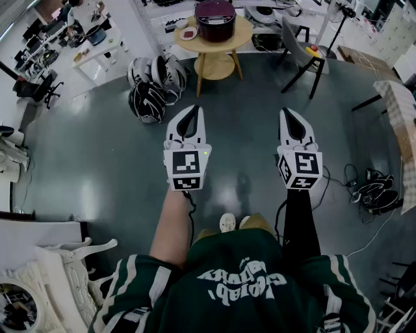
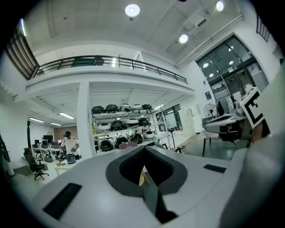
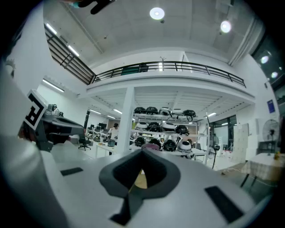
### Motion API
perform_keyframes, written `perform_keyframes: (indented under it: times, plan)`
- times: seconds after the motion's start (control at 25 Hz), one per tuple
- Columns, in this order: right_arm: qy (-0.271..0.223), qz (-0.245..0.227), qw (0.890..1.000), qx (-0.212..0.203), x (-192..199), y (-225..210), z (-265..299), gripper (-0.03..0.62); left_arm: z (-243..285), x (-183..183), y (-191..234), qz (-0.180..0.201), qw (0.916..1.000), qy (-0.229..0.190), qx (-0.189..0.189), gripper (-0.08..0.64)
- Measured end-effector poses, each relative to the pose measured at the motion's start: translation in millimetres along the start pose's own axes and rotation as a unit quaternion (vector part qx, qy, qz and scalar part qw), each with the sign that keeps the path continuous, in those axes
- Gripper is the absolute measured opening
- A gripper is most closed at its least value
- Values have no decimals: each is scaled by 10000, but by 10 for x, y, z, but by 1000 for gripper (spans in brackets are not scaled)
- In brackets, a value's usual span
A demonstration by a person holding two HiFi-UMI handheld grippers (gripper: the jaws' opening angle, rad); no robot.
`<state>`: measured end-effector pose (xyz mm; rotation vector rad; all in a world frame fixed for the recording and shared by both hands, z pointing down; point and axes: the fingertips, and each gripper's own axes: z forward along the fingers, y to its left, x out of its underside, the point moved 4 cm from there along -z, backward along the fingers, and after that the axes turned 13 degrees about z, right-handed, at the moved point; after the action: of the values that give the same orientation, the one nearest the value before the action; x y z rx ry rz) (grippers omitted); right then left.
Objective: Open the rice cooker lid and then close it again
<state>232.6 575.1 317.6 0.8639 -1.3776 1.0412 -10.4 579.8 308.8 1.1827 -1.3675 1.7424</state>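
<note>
Sitting on table (image 1: pixel 242 34): cooker (image 1: pixel 215 18), lid down (contents hidden), well ahead of both grippers.
Plate (image 1: pixel 189 32): just left of the cooker, something reddish in it.
Left gripper (image 1: pixel 194 109): jaws pressed together, nothing between them, held level over the floor (image 1: pixel 97 149).
Right gripper (image 1: pixel 286 112): likewise closed and empty, beside the left.
</note>
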Motion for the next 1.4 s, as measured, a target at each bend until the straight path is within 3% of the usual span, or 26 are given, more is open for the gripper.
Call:
perform_keyframes:
  times: [0.24, 0.56, 0.68, 1.4]
  plan:
    - [153, -128, 9995, -227, 97, 98, 26, 4, -23, 51, 40, -58, 9999, -70, -66, -1]
    - [-141, 117, 9998, 75, -18, 69, 159, 33, -21, 26, 214, -95, 9998, -176, -99, 3]
    - [-167, 132, 9998, 40, 19, 20, 311, 71, 117, 65, 229, -133, 9997, -205, -15, 74]
    - [-60, 211, 9984, -515, -27, -552, 2451, 156, 2007, 293, 819, -219, 9996, 15, -191, 91]
